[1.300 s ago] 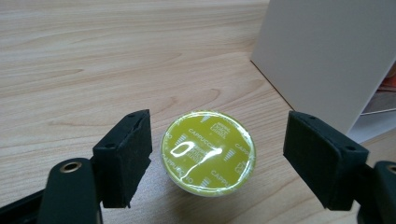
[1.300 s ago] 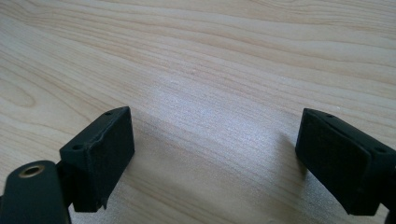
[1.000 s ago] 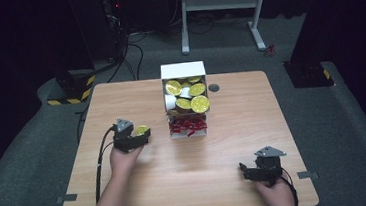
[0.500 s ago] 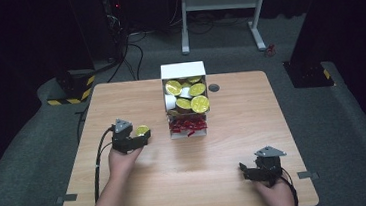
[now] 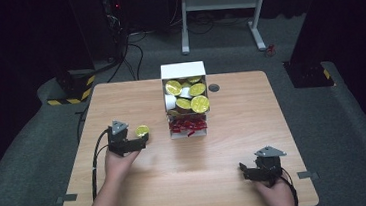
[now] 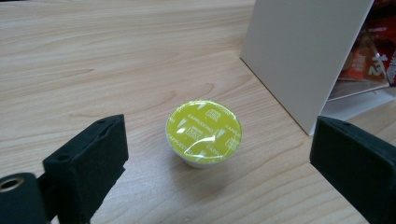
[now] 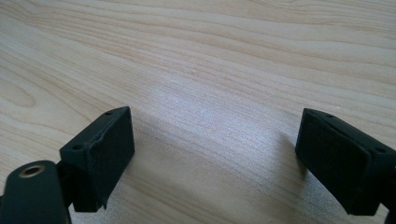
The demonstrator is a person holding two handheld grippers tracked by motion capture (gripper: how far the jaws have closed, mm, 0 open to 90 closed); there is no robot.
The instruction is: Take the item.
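Note:
A small white capsule with a yellow-green foil lid [image 6: 204, 131] stands on the wooden table [image 5: 225, 149], seen in the high view as a capsule [image 5: 142, 131] left of the white box [image 5: 186, 100]. My left gripper [image 6: 219, 154] is open, its jaws wide on either side of the capsule and a little short of it, touching nothing. In the high view the left gripper [image 5: 143, 140] sits just in front of the capsule. My right gripper [image 7: 215, 149] is open over bare wood; the high view has the right gripper [image 5: 243, 170] near the front right edge.
The white box holds several more yellow-lidded capsules [image 5: 190, 96] and red packets [image 5: 188, 126] in its front part. Its white side wall [image 6: 303, 51] stands close to the right of the lone capsule. A small dark disc [image 5: 214, 87] lies right of the box.

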